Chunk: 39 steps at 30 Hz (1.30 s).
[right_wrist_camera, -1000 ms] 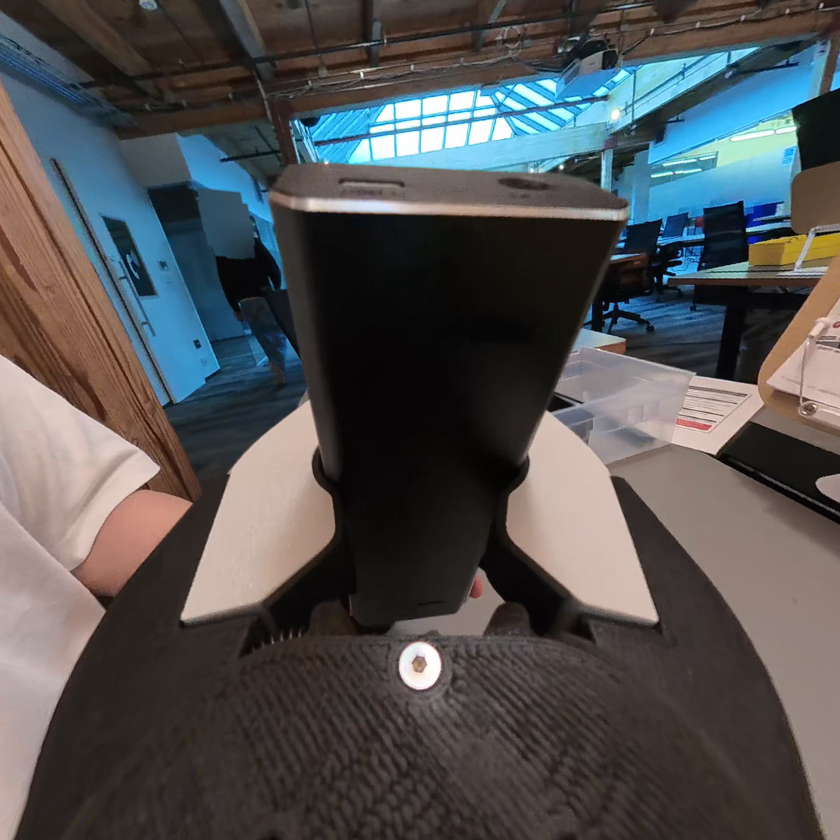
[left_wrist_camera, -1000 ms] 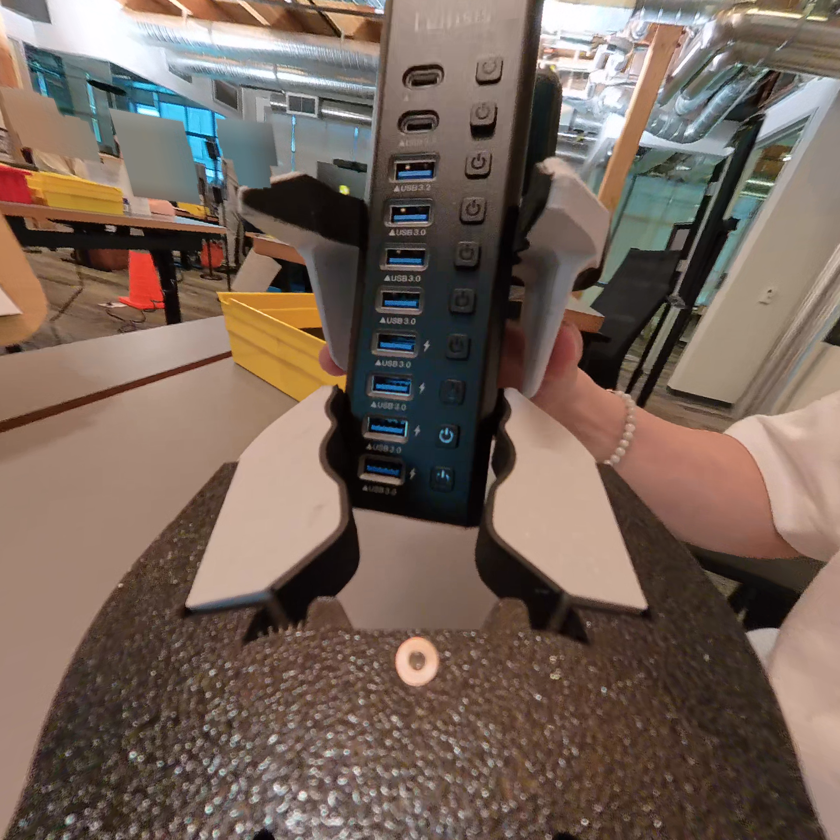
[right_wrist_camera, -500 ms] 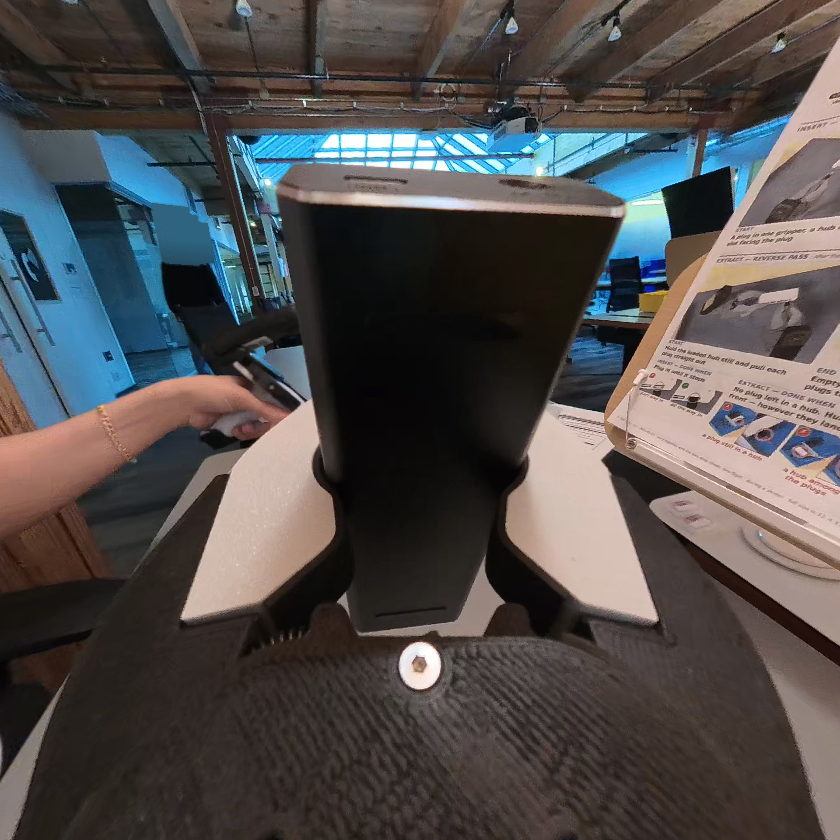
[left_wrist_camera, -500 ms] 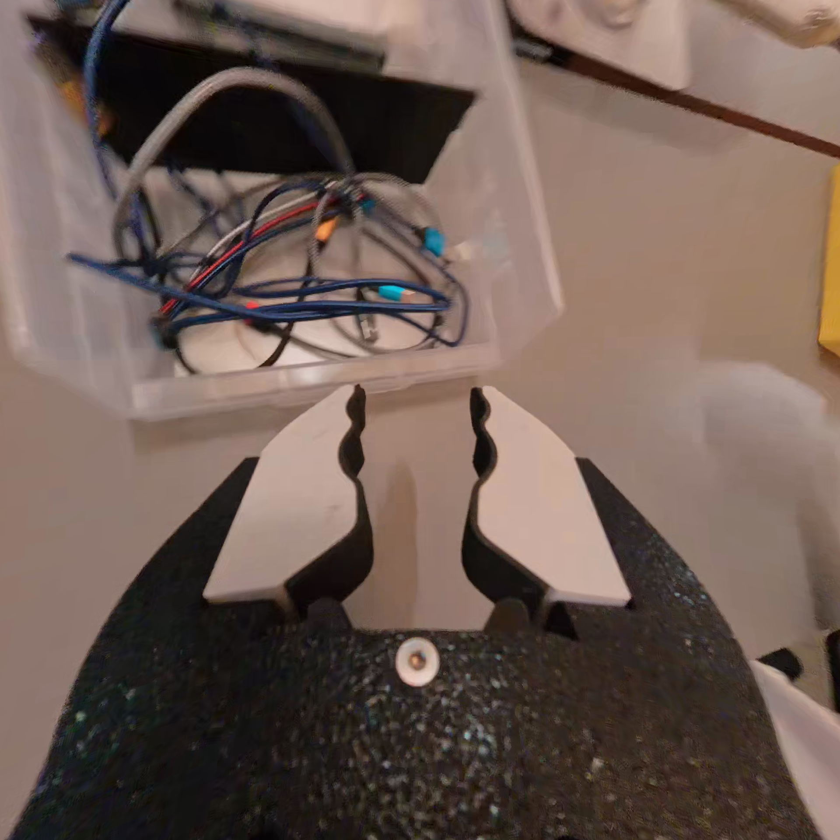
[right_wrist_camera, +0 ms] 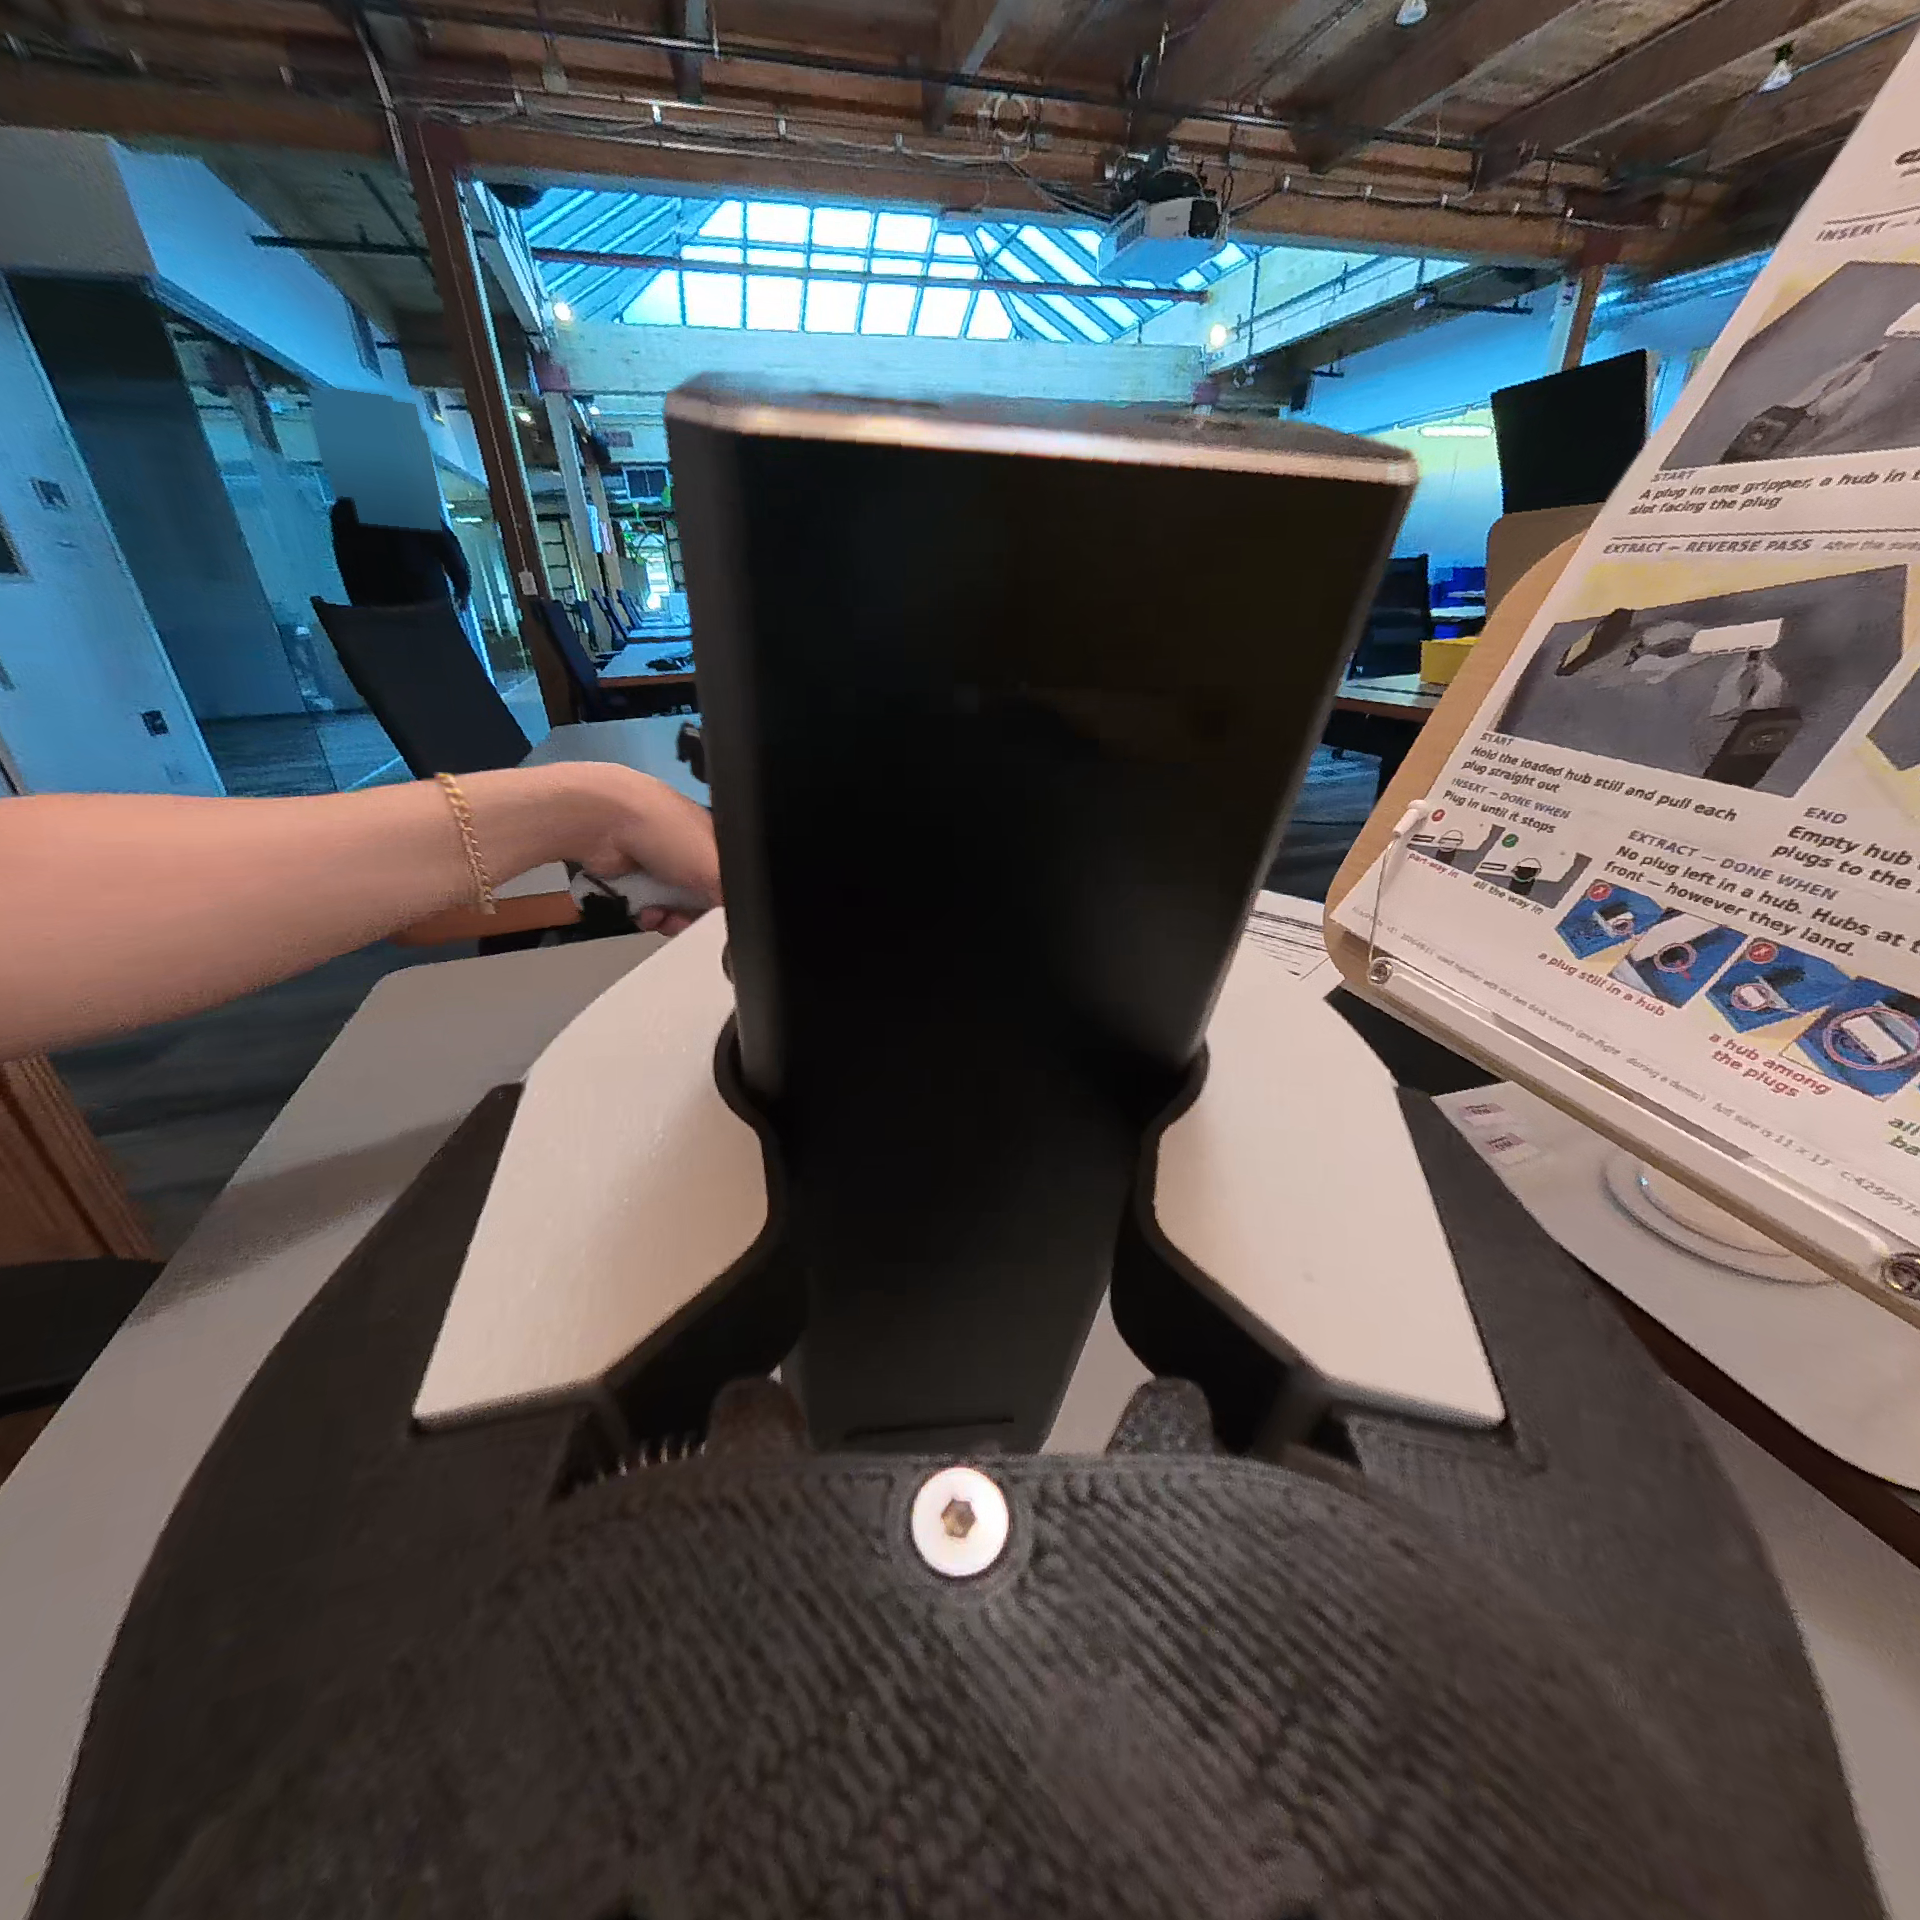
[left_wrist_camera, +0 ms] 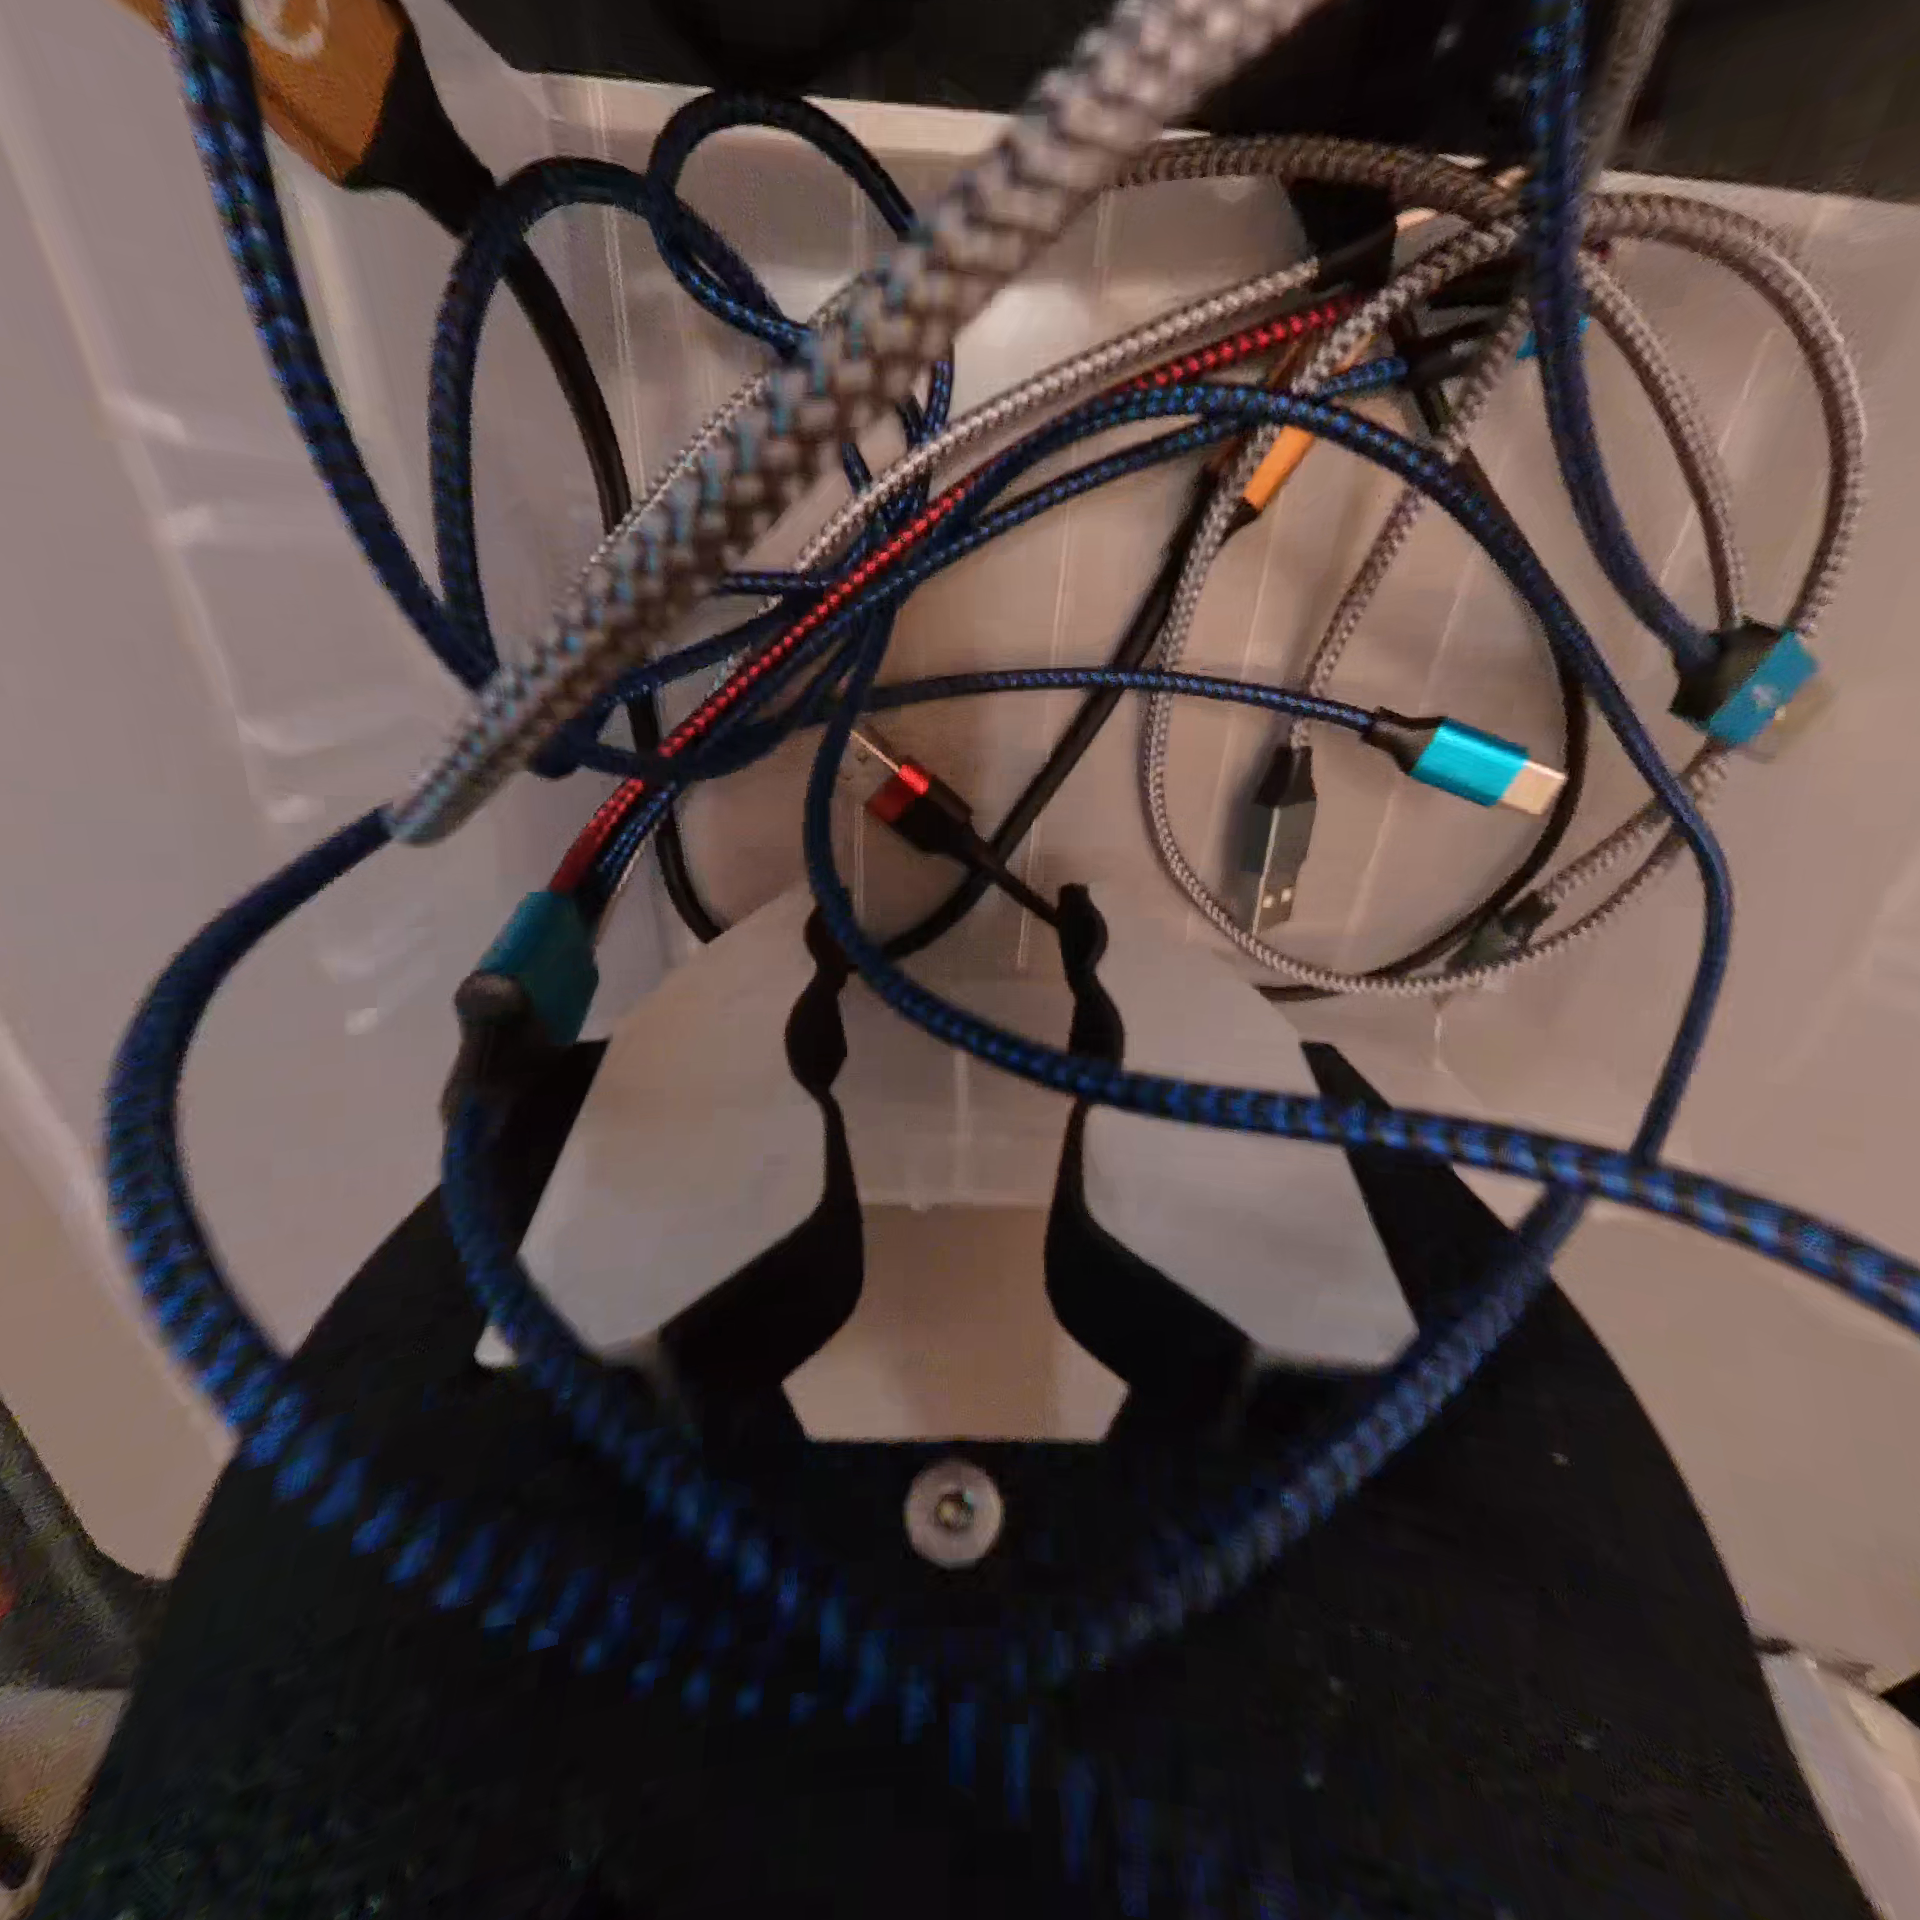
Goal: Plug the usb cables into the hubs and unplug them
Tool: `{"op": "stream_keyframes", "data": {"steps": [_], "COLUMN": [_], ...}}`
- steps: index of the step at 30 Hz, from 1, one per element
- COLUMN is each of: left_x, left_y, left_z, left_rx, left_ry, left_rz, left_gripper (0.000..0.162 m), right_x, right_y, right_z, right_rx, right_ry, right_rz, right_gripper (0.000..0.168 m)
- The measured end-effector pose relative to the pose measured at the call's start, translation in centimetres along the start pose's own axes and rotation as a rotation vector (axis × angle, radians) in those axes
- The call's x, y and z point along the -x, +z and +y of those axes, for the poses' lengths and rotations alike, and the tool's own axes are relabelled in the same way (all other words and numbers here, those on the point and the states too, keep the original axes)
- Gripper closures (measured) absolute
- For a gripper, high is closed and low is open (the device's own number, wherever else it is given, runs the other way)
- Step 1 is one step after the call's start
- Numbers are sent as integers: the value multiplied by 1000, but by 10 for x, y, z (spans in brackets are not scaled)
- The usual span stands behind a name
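In the left wrist view, the left tongs (left_wrist_camera: 948,940) reach down into a clear plastic bin (left_wrist_camera: 208,644) full of tangled braided usb cables (left_wrist_camera: 1039,499). Its two white fingers stand well apart with nothing gripped between them, though a blue-and-black braided cable (left_wrist_camera: 1143,1091) lies across both fingers and loops around the black body below. Just beyond the fingertips lie a red-collared plug (left_wrist_camera: 899,795), a turquoise metal plug (left_wrist_camera: 1475,767) and a bare black plug (left_wrist_camera: 1276,883) on a grey braided lead; another turquoise plug (left_wrist_camera: 1756,691) sits near the bin's right wall. In the right wrist view, the right tongs (right_wrist_camera: 961,1049) are closed tight on the lower end of a tall black rectangular usb hub (right_wrist_camera: 1029,790), held upright above the pale grey counter (right_wrist_camera: 343,1122), its plain back turned to the camera. A person's hand (right_wrist_camera: 634,842) with a gold chain bracelet reaches in behind the hub's left side. A printed instruction sheet (right_wrist_camera: 1704,790) on a tilted wooden board stands at the counter's right edge.
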<state>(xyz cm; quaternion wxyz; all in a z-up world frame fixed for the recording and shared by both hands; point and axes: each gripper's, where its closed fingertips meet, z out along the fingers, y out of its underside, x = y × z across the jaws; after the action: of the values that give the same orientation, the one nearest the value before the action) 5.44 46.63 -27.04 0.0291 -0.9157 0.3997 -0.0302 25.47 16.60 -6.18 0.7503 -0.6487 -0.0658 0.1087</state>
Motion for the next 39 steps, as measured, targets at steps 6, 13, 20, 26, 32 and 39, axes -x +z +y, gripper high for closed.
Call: {"op": "stream_keyframes", "data": {"steps": [6, 13, 20, 26, 32, 39], "left_x": [2, 6, -19, -14, -13, -31], "left_y": [7, 14, -47, -144, -236, -304], "left_z": [1, -8, -13, 3, 10, 1], "left_rx": [145, 185, -61, -251, -502, -686], "left_ry": [-1, 37, 191, 411, 563, 750], "left_rz": [-53, -71, 142, 76, -58, -15], "left_gripper": [123, 146, 154, 155, 156, 157], "right_x": [-3, 0, 1, 5, 13, 18], "right_y": [-8, -12, -17, -16, -14, -14], "right_z": [-7, -15, -18, -19, -20, -19], "right_rx": [-25, -44, -27, -21, -5, 9], "right_ry": [25, 17, -15, -19, -38, -44], "right_rz": [-6, -8, 2, -3, -13, -12], "right_gripper": [93, 93, 93, 93, 93, 93]}}
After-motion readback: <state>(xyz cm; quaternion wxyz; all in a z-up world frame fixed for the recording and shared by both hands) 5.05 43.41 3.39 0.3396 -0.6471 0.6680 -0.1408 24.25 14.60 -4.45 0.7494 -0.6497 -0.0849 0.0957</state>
